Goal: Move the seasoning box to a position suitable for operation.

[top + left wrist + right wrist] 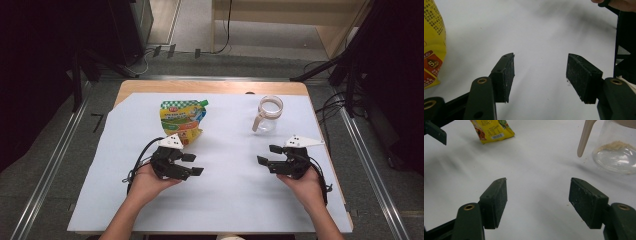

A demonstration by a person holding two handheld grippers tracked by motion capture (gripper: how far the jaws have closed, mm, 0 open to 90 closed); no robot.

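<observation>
A yellow and green spouted food pouch (182, 120) lies on the white sheet, its bottom end (432, 47) (492, 130) showing in both gripper views. A clear glass jar (269, 114) (617, 152) with a beige handle stands at the back right, with a little tan powder inside. My left gripper (192, 164) (540, 75) rests just in front of the pouch, open, with bare sheet between its pads. My right gripper (269, 155) (537, 202) sits in front of the jar, pointing left, open and holding nothing.
The white sheet (225, 195) covers a wooden table (210, 87). Metal rails run along the floor on both sides, and black stands and cables lie at the back. The two grippers face each other across a gap at mid-table.
</observation>
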